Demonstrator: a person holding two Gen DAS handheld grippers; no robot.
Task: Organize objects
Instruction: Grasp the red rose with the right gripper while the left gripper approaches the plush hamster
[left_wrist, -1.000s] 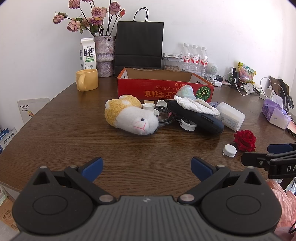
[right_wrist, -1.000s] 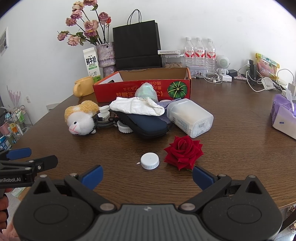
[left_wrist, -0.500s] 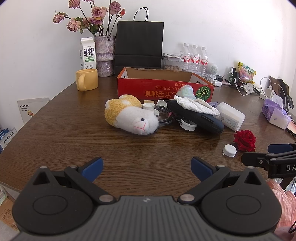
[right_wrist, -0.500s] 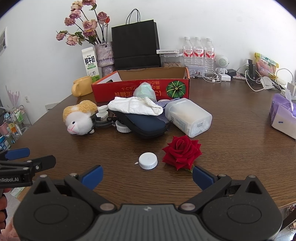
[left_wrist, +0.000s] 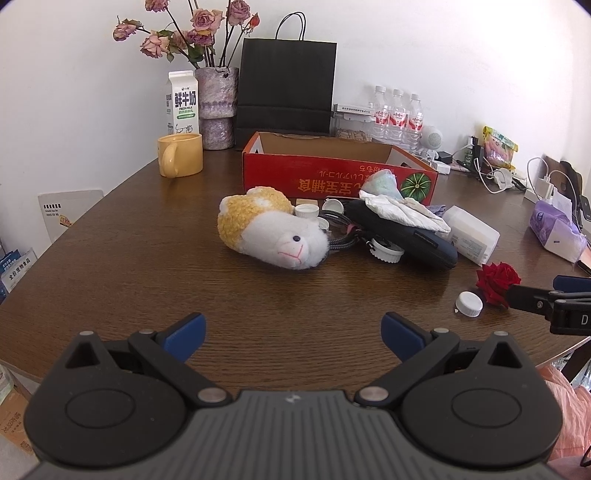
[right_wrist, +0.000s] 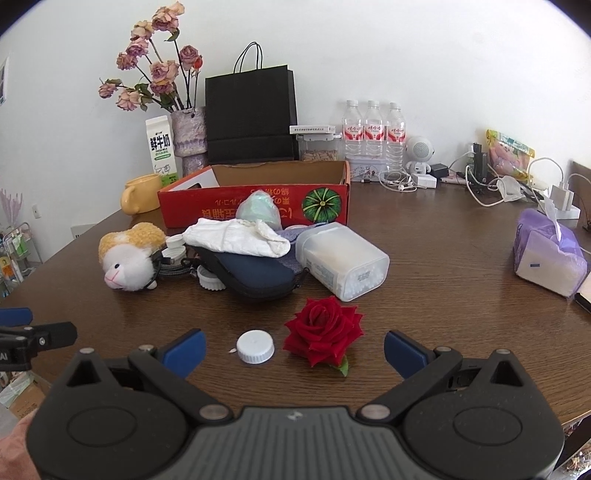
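Between the right gripper's spread jaws, the rose now sits closer.

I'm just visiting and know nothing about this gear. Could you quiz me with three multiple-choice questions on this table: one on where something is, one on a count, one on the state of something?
1. Where does the white bottle cap lie?
A. inside the red cardboard box
B. on the bare table, just left of the red rose
C. on top of the plush sheep

2. How many water bottles stand by the wall?
A. one
B. three
C. five

3. How do the right tongs stand?
A. open, holding nothing
B. shut on the rose
C. shut on the cap

Answers: 1 B, the cap sits on the wood beside the red rose. 2 B, three red-labelled bottles stand in a row. 3 A, the blue fingertips are wide apart.
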